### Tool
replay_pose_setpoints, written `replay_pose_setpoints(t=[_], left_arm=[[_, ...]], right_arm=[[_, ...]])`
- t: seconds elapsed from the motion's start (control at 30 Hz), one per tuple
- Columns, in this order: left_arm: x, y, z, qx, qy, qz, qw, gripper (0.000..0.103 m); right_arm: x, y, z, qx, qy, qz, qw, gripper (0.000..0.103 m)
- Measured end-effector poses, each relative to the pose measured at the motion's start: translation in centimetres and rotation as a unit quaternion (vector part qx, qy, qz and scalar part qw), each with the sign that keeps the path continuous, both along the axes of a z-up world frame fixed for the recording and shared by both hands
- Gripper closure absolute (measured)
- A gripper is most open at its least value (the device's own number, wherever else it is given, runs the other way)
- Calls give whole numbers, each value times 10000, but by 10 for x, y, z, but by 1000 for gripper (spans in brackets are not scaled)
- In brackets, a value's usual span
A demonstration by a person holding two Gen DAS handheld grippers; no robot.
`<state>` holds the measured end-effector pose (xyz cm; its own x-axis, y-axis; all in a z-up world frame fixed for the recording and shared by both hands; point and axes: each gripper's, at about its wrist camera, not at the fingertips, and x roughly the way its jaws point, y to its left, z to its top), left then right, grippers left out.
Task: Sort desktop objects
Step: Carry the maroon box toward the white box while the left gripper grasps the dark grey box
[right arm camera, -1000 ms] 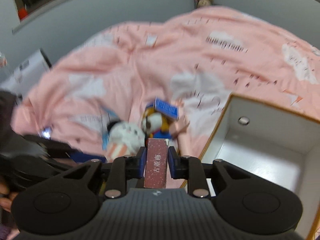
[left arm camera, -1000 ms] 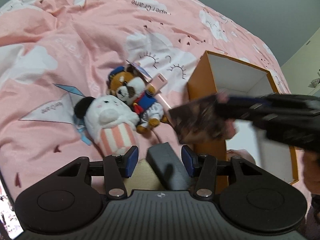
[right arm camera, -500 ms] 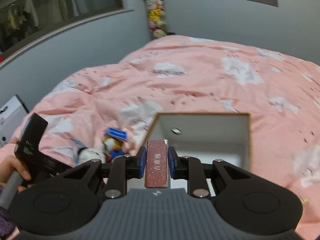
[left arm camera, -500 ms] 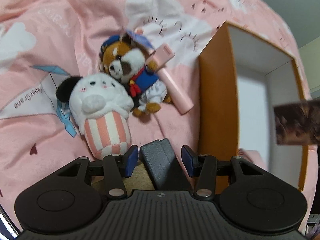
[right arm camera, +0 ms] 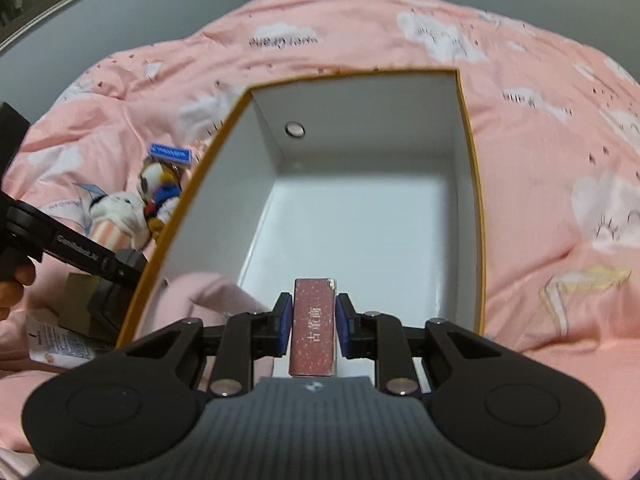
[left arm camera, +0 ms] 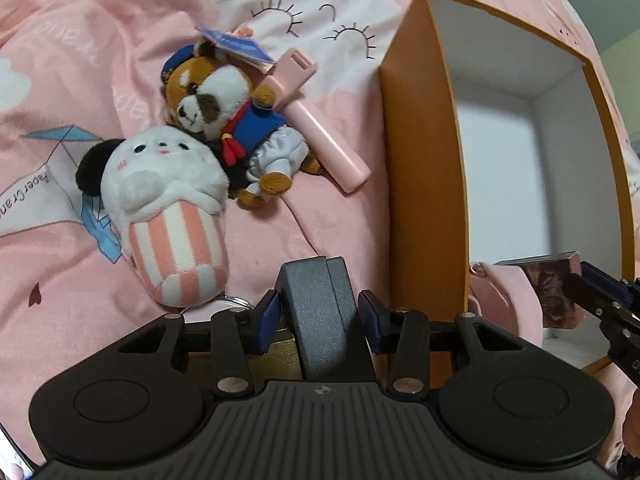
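Note:
My left gripper (left arm camera: 319, 316) points down at a dark grey case (left arm camera: 316, 300) that stands between its blue pads. The jaws are closing on it; the left pad touches and a thin gap shows at the right pad. Beyond lie a white plush with a pink striped body (left arm camera: 160, 200), a brown dog plush in a blue sailor suit (left arm camera: 224, 112) and a pink stick (left arm camera: 320, 128). My right gripper (right arm camera: 313, 312) is shut on a small reddish-brown box (right arm camera: 313, 328) above the near end of the orange box (right arm camera: 360, 120), which is white inside. That held reddish-brown box (left arm camera: 552, 292) also shows at the right edge.
A pink cloud-print duvet (right arm camera: 540, 80) covers the bed and bulges into the orange box's near corner (right arm camera: 208, 292). A tan object (left arm camera: 280, 348) and a round metal rim (left arm camera: 236, 302) lie under the left gripper. A white printed packet (right arm camera: 56, 340) lies beside a hand (right arm camera: 16, 284).
My right gripper swung from in front of the plush toys to above the orange box's opening and came lower, still holding its box. My left gripper tipped further down and its jaws narrowed around the grey case.

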<state>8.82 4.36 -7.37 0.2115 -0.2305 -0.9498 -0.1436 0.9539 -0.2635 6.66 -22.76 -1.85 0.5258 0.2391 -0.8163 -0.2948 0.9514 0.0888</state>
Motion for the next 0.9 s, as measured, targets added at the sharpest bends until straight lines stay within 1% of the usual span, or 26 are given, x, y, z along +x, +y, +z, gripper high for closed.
replay_pose_setpoints(t=[0.13, 0.23, 0.43, 0.6, 0.7, 0.83, 0.9], left_arm=[[-6, -4, 4, 32, -190, -72, 9998, 61], [-11, 0, 12, -10, -352, 36, 9994, 63], [-23, 7, 48, -132, -868, 207, 9959, 64], [-30, 2, 83, -325, -1348, 164, 9902, 64], [-35, -7, 102, -564, -1607, 38, 9854, 64], [-37, -30, 120, -978, -1838, -283, 9777, 64], [-34, -46, 123, -1180, -1882, -535, 9735, 64]], right_arm=[[-1, -2, -5, 42, 29, 3, 10000, 78], [-1, -2, -7, 70, 43, 7, 10000, 77], [3, -3, -13, 221, 214, -20, 9995, 76], [5, -6, -13, 464, 447, -131, 9978, 77], [1, -8, -12, 652, 499, -168, 9965, 78], [-9, -10, 0, 436, 128, -356, 9983, 78], [-12, -14, 7, 448, -14, -427, 9981, 78]])
